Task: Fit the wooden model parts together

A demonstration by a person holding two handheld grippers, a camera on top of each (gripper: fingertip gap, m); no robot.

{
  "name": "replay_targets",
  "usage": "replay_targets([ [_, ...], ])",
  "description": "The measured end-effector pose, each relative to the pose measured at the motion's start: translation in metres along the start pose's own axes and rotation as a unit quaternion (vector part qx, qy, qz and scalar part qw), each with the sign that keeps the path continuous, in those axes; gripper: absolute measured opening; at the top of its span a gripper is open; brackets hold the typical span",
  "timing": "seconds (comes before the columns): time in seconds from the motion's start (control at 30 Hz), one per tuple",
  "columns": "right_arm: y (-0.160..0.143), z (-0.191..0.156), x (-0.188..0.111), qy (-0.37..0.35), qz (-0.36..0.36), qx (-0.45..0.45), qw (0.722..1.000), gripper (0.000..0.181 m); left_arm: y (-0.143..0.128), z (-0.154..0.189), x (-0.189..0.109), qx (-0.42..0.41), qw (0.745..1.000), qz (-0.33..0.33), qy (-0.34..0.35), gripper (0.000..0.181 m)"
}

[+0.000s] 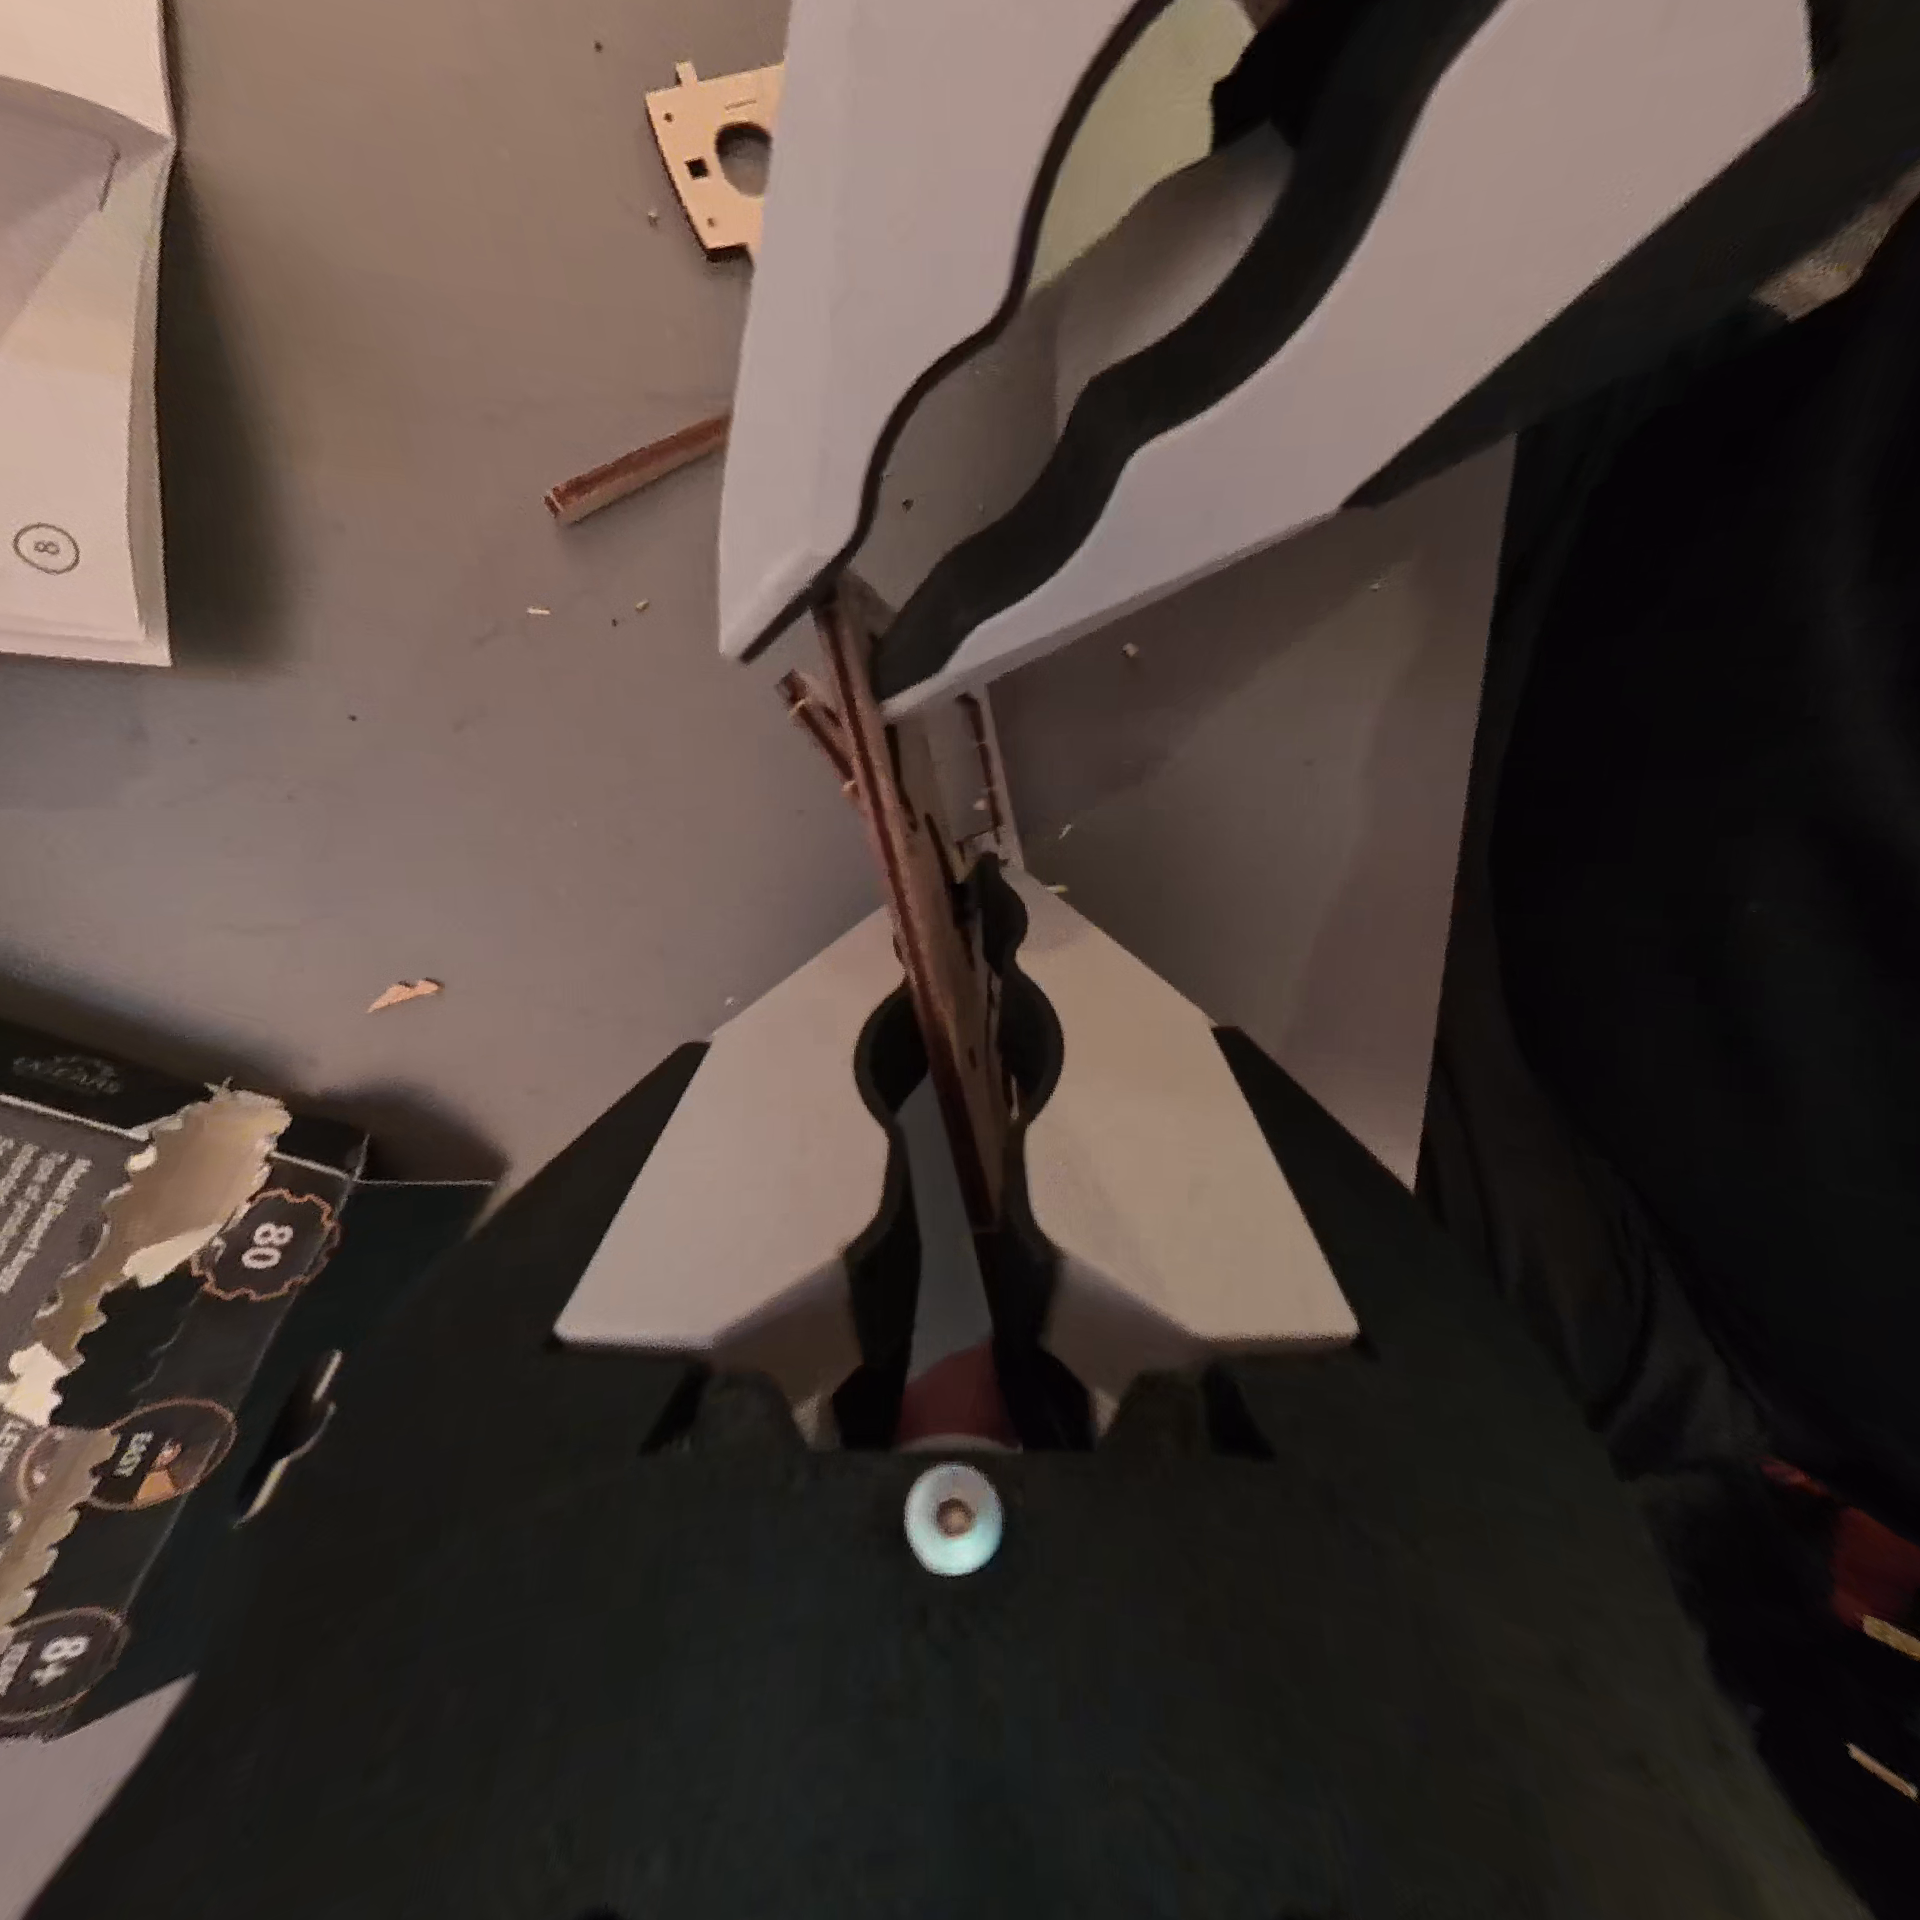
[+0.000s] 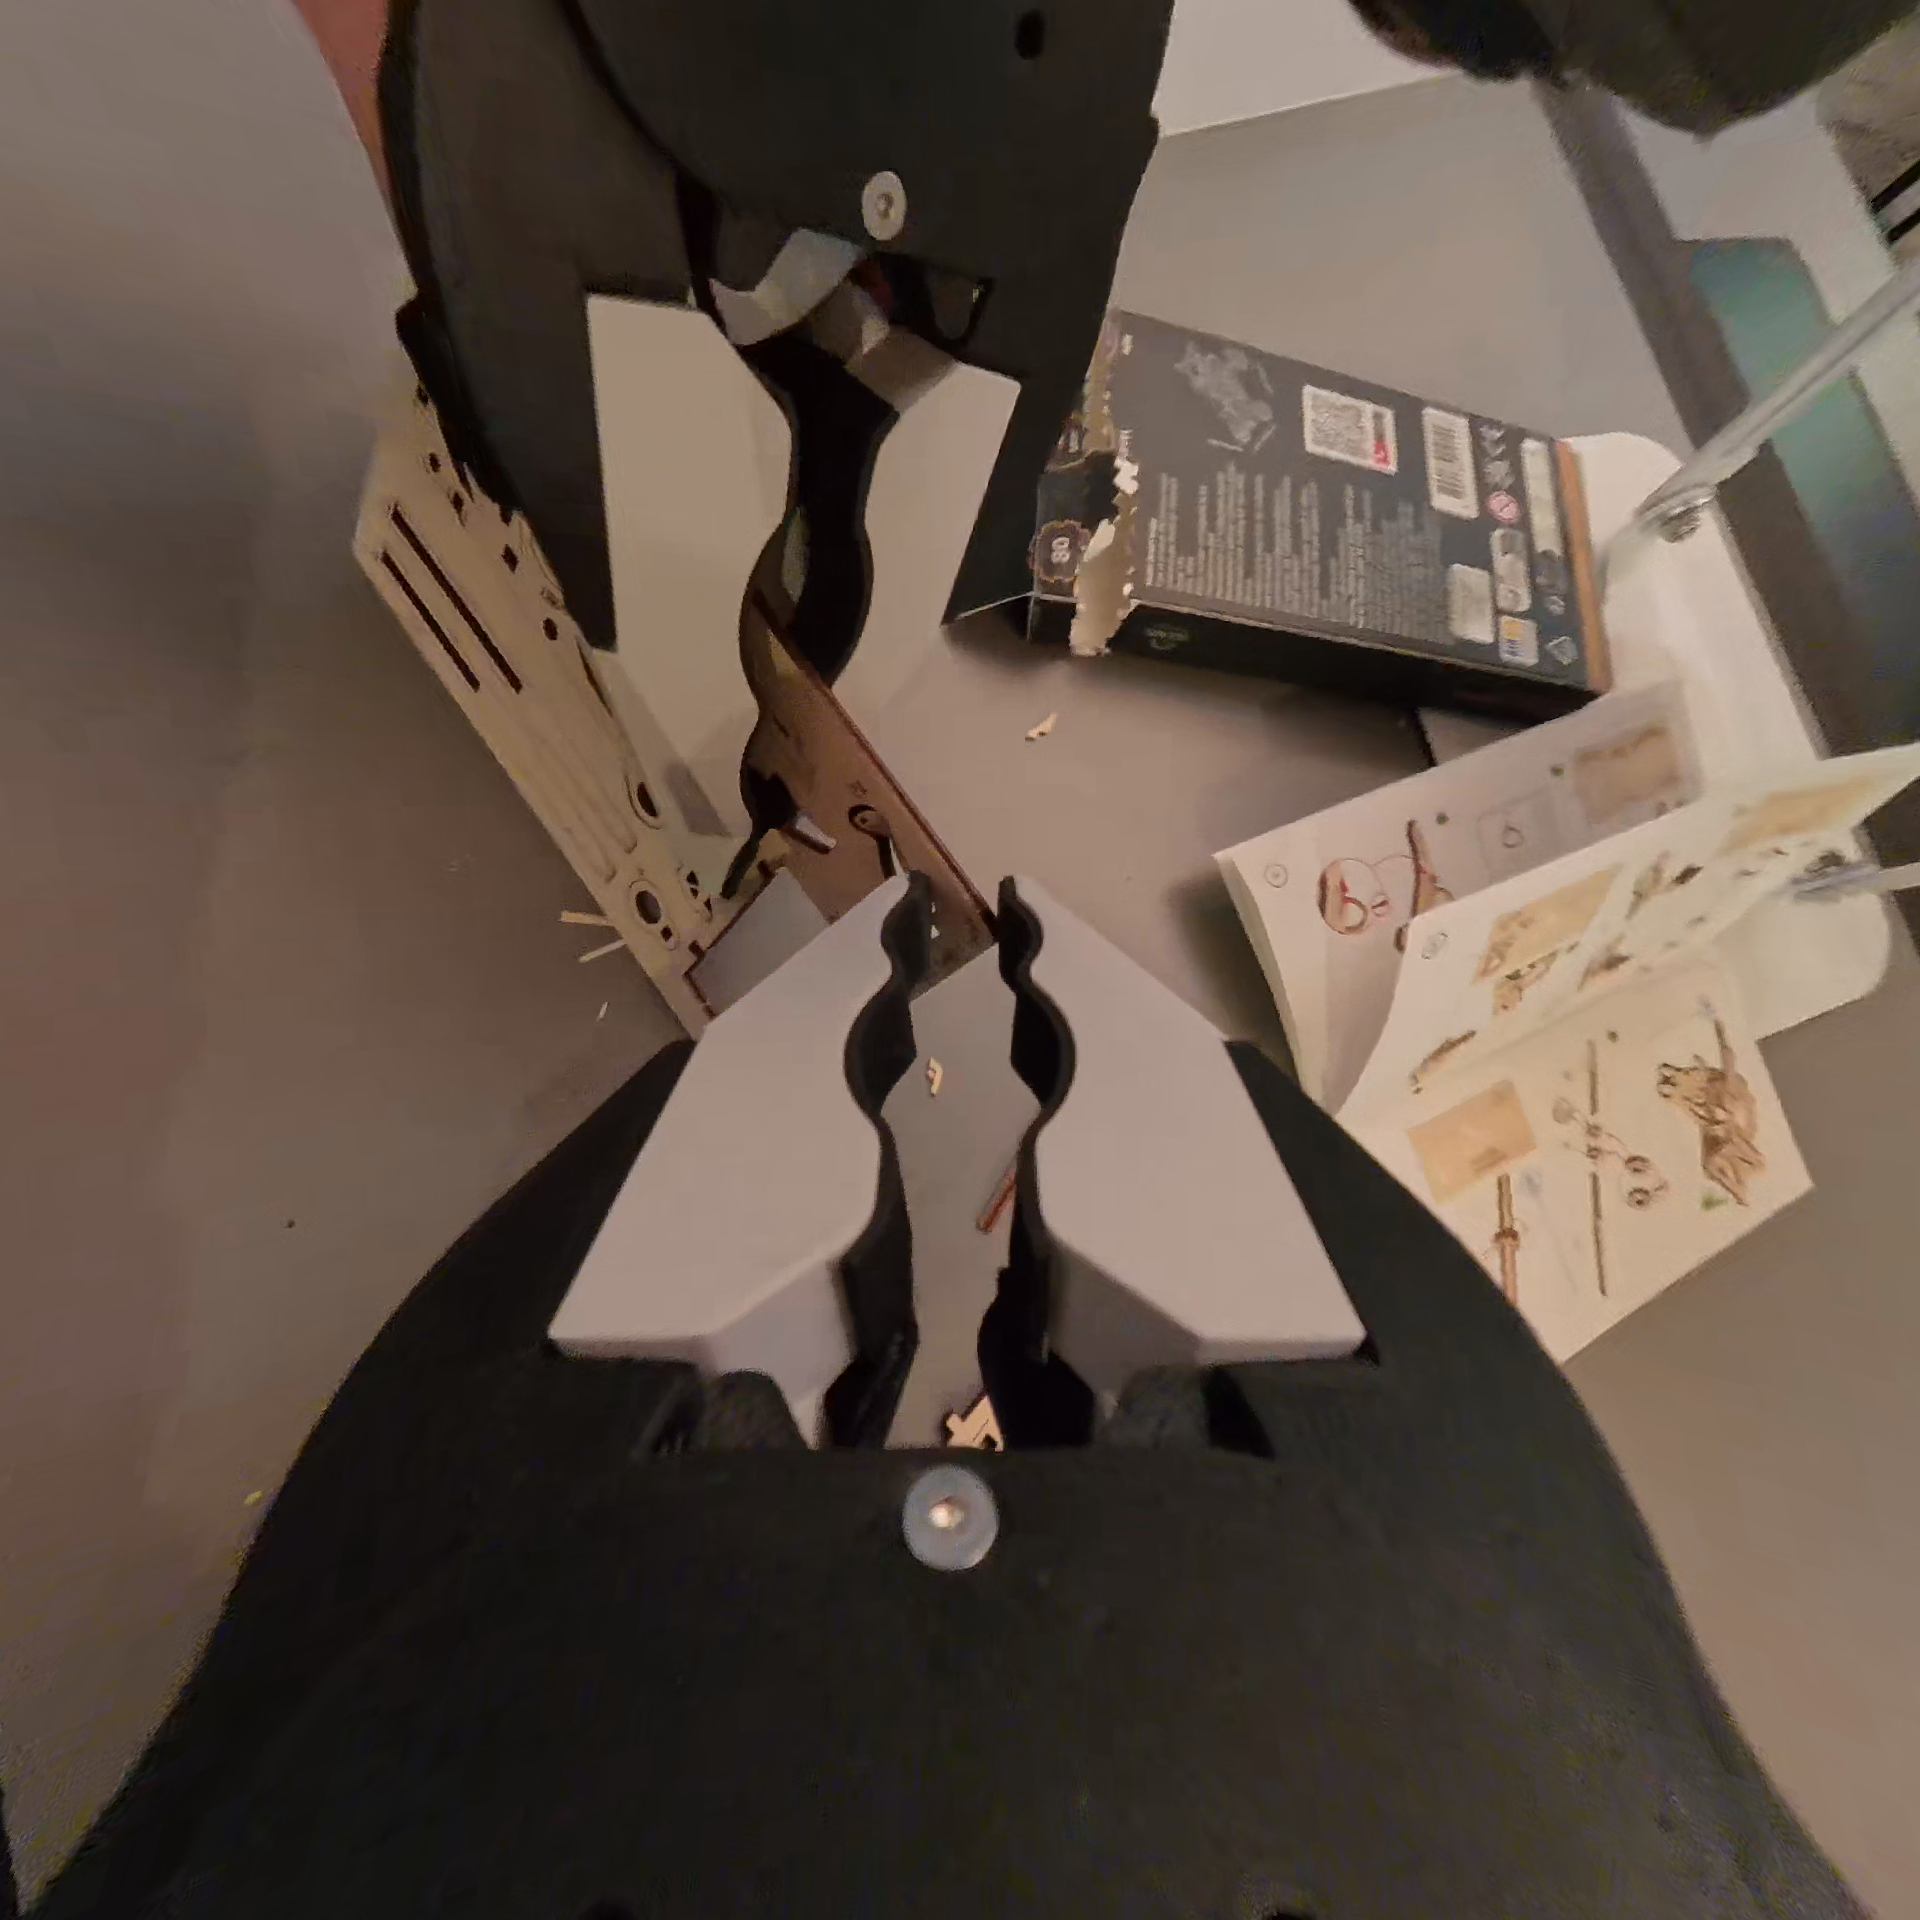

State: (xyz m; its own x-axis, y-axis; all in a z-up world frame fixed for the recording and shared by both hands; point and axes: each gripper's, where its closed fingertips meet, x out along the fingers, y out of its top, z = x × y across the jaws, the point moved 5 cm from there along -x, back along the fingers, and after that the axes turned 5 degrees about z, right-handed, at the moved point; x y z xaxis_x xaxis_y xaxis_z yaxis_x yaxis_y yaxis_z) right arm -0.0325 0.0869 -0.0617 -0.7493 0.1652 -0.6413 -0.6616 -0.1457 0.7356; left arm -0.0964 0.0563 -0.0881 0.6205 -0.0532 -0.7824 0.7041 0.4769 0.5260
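Observation:
A thin brown wooden model part (image 1: 914, 883) is held edge-on between both grippers above the grey table. My left gripper (image 1: 958, 909) is shut on its lower half. My right gripper (image 1: 831, 675) comes in from above and is shut on its far end. In the right wrist view the same part (image 2: 831, 790) shows its flat face with holes and notches. There my right gripper (image 2: 958, 920) pinches its near corner and my left gripper (image 2: 774, 748) grips it from above. A pale laser-cut wooden sheet (image 2: 499, 665) lies behind the left gripper.
A torn black box (image 1: 156, 1299) (image 2: 1330, 540) lies on the table (image 1: 416, 779). An open instruction booklet (image 2: 1558, 1039) (image 1: 73, 364) lies beside it. A loose wooden piece (image 1: 717, 156), a wooden stick (image 1: 634, 478) and splinters are scattered about. Dark clothing (image 1: 1714, 935) is at the right. One gripper's finger ends stand about 5 cm off the other's.

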Motion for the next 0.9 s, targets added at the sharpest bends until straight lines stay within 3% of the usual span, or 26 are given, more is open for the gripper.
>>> replay_targets([
  [0.03, 0.001, -0.001, -0.001, -0.006, 0.009, -0.008, 1.0, 0.01, 0.0, 0.003, -0.001, 0.006, 1.0, 0.005, 0.003, 0.003],
  [0.13, 0.002, -0.003, -0.013, 0.046, 0.059, -0.002, 0.997, 0.011, 0.002, 0.013, -0.004, 0.077, 0.995, -0.013, 0.059, 0.002],
  [0.23, 0.005, -0.008, -0.032, 0.097, 0.075, -0.002, 0.992, 0.019, 0.011, 0.026, -0.012, 0.19, 0.97, -0.029, 0.148, 0.002],
  [0.27, 0.005, -0.01, -0.042, 0.12, 0.086, 0.004, 0.989, 0.015, 0.005, 0.023, -0.016, 0.224, 0.952, -0.075, 0.196, 0.002],
  [0.3, 0.005, -0.008, -0.052, 0.118, 0.097, 0.004, 0.988, 0.023, 0.001, 0.022, -0.02, 0.255, 0.933, -0.103, 0.232, 0.001],
  [0.37, 0.007, -0.004, -0.067, 0.095, 0.11, -0.029, 0.989, 0.016, 0.004, 0.027, -0.022, 0.309, 0.904, -0.107, 0.275, 0.001],
  [0.43, 0.012, -0.007, -0.075, 0.14, 0.132, -0.014, 0.981, 0.018, 0.011, 0.034, -0.024, 0.375, 0.864, -0.121, 0.313, 0.001],
  [0.5, 0.014, -0.006, -0.073, 0.163, 0.142, -0.006, 0.976, 0.015, 0.022, 0.044, -0.027, 0.405, 0.848, -0.104, 0.325, 0.002],
  [0.63, 0.017, -0.017, -0.068, 0.185, 0.136, -0.084, 0.97, 0.013, 0.031, 0.054, -0.034, 0.45, 0.821, -0.101, 0.336, 0.001],
  [0.8, 0.025, -0.034, -0.075, 0.146, 0.14, -0.224, 0.953, 0.001, 0.038, 0.065, -0.034, 0.49, 0.798, -0.115, 0.33, 0.002],
  [0.9, 0.027, -0.043, -0.077, 0.091, 0.118, -0.308, 0.94, 0.001, 0.037, 0.065, -0.03, 0.497, 0.798, -0.122, 0.317, 0.002],
])
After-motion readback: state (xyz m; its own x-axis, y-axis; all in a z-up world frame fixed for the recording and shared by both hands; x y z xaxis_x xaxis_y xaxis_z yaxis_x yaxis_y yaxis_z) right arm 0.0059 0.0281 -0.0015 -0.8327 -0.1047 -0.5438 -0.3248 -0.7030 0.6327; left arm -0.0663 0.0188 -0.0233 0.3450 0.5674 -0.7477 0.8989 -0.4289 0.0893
